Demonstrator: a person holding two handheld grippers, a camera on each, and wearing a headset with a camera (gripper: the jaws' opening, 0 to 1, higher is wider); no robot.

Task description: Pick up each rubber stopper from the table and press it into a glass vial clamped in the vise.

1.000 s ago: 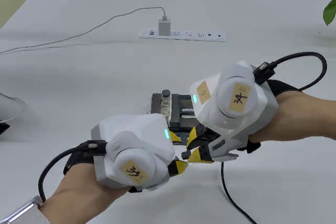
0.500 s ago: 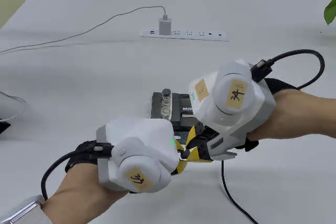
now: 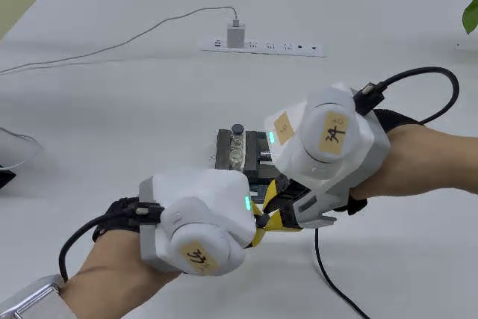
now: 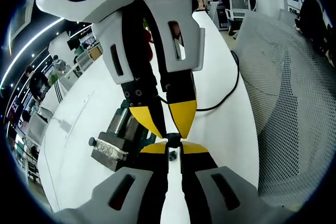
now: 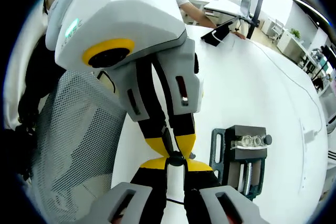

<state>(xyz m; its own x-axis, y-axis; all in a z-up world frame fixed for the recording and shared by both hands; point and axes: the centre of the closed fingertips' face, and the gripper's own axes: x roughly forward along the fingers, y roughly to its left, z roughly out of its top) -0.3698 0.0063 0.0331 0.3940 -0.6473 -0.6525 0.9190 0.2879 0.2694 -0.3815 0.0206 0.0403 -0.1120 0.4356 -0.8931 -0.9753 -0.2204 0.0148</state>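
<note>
A small dark rubber stopper (image 4: 172, 141) sits pinched where both grippers' yellow tips meet, just in front of the vise. My left gripper (image 3: 258, 231) comes in from the lower left, my right gripper (image 3: 270, 218) from the right. In the left gripper view my own jaws (image 4: 173, 149) are closed up to the stopper, and the right gripper (image 4: 170, 132) reaches down onto it. The right gripper view shows the same stopper (image 5: 176, 157) tip to tip. The dark metal vise (image 3: 252, 156) clamps glass vials (image 3: 237, 149); one carries a dark stopper (image 3: 237, 130).
A white power strip (image 3: 261, 48) with a plugged charger (image 3: 234, 35) and its cable lies at the back. The right gripper's black cable (image 3: 332, 274) trails toward the near edge. A grey mesh chair (image 4: 283, 103) stands beside the table. A green leaf (image 3: 470, 16) pokes in at far right.
My left gripper has moved up and to the right until its tips meet the right gripper's tips at the stopper. The right gripper has barely moved.
</note>
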